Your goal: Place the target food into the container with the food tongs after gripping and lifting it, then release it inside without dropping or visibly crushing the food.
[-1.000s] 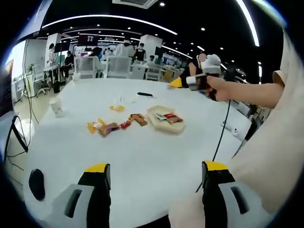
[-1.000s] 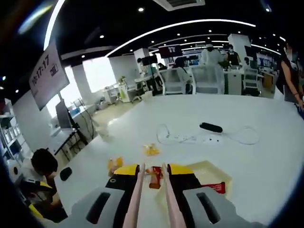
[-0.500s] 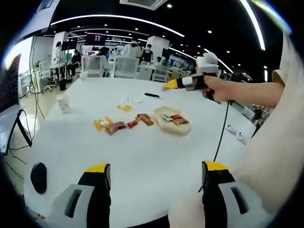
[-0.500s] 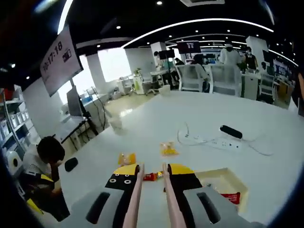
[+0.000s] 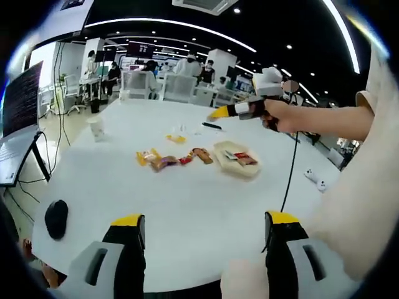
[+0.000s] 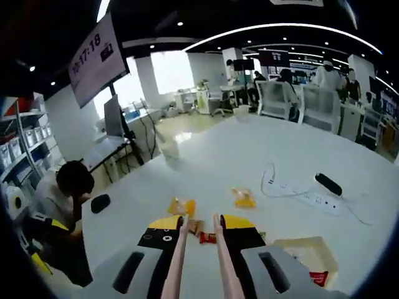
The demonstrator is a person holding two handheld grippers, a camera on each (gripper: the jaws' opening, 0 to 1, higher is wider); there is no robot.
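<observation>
A: Left gripper (image 5: 206,232)?
B: Jaws wide apart at the bottom of the left gripper view, clamping nothing, above bare white desk (image 5: 187,199).

A: Right gripper (image 6: 201,224)?
B: Pressed in on the food tongs (image 6: 179,258), whose two pink arms run up the middle with a narrow gap. Nothing between the tips. In the left gripper view, at upper right, gripped by a hand (image 5: 282,116) and raised well clear of the desk.

A: Food?
B: On the desk. Red packet (image 6: 207,237) showing through the gap at the tong tips, lower centre; orange packet (image 6: 182,207) just above-left, yellow packet (image 6: 243,198) above-right.

A: Container (image 6: 293,248)?
B: Lower right of the right gripper view, pale and shallow, one red-wrapped piece (image 6: 319,277) already inside. Centre-right in the left gripper view, just beside the row of packets.

A: Anything else?
B: Paper cup (image 6: 168,149) upper centre-left, power strip (image 6: 299,190) at right, black mouse (image 6: 100,203) at left, seated person (image 6: 62,193) beyond the desk edge.
</observation>
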